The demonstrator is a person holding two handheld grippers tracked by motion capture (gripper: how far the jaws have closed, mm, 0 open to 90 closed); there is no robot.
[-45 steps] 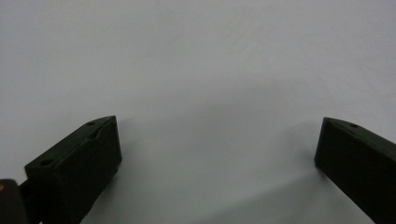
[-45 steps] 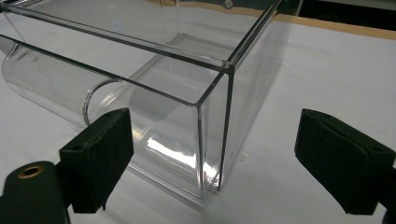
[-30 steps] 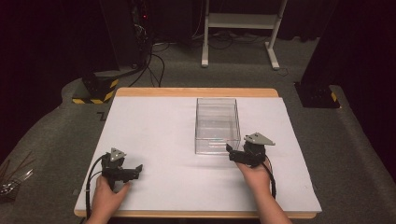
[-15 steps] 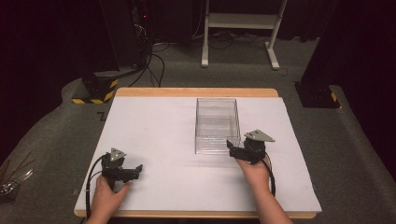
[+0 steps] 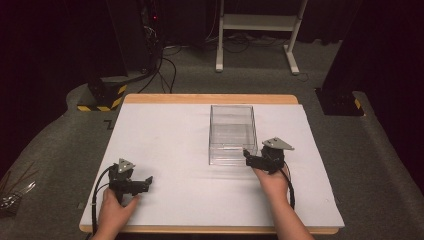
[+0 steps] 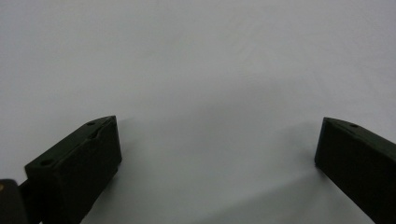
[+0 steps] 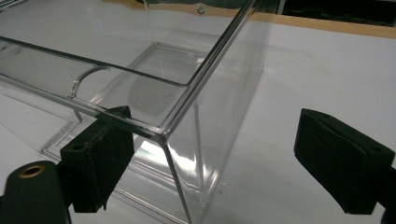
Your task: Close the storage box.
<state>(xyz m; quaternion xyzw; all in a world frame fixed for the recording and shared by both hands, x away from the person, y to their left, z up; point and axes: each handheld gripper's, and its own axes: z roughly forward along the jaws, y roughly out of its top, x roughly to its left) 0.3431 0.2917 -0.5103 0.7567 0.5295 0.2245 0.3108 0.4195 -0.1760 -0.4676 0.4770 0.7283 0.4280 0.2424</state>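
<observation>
The left gripper (image 5: 146, 181) rests at the near left of the white table (image 5: 165, 145) with its jaws spread over bare surface, well apart from the work. The right gripper (image 5: 246, 154) is at the near right corner of the clear box (image 5: 232, 134), which stands mid-table towards the right; its jaws are spread, one seemingly inside the box's near wall and the other well outside past the corner. To grip well, I judge it should straddle one wall only, slide off the corner, then close gently so the light box does not skid or tip.

Bright table, dark surround, soft focus.
</observation>
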